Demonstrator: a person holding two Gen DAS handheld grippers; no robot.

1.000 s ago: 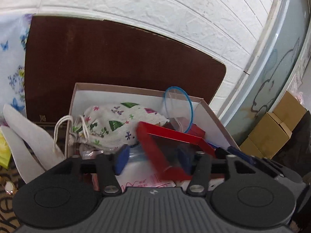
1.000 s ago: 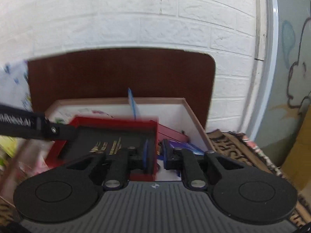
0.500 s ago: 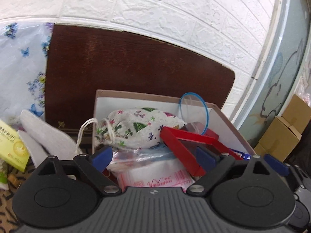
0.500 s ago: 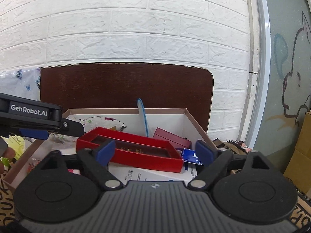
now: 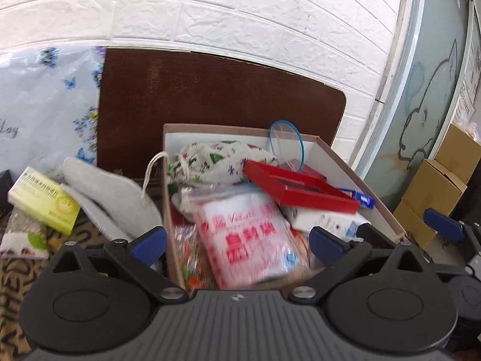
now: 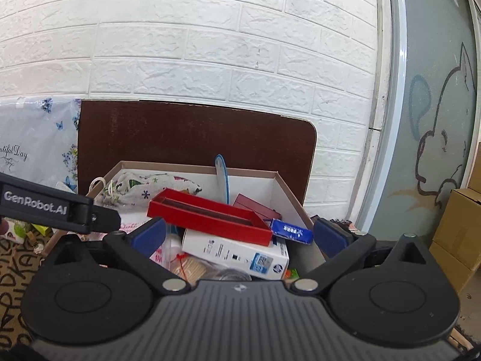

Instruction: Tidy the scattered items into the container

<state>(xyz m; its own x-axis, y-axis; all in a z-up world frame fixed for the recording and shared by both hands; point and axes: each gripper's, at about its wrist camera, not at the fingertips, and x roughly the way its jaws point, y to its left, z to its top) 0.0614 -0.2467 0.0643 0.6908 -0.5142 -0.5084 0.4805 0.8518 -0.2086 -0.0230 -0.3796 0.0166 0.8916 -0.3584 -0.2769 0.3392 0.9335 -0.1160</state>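
White brick wall (image 6: 210, 45) forms the background, with a dark brown board (image 6: 195, 138) leaning against it directly behind the container.

Container: an open cardboard box (image 6: 288, 192), white inside, standing on a patterned mat (image 5: 12, 273). It is filled above its rim. A red tray (image 6: 210, 213) lies tilted on top of the load, resting partly on a white carton (image 6: 234, 251) with printed labels. A small blue packet (image 6: 291, 231) sits just beside the tray's right end. A floral drawstring pouch (image 5: 216, 159) lies at the rear left, its cord hanging over the box wall. A clear bag with red print (image 5: 249, 237) occupies the front left. A blue-rimmed hoop (image 5: 285, 144) stands upright against the back wall.

Outside the box, to its left: a white felt insole (image 5: 111, 192), leaning on the box's outer wall, and a yellow-green medicine box (image 5: 45, 200) just beside it. A floral plastic bag (image 5: 45, 105) stands against the wall behind them.

Left gripper (image 5: 237, 242): fingers spread fully, having just been opening; nothing is pinched. It hangs over the box's front left.

Right gripper (image 6: 239, 234): fingers likewise spread wide, just opened, clear of the red tray and carton seen between them.
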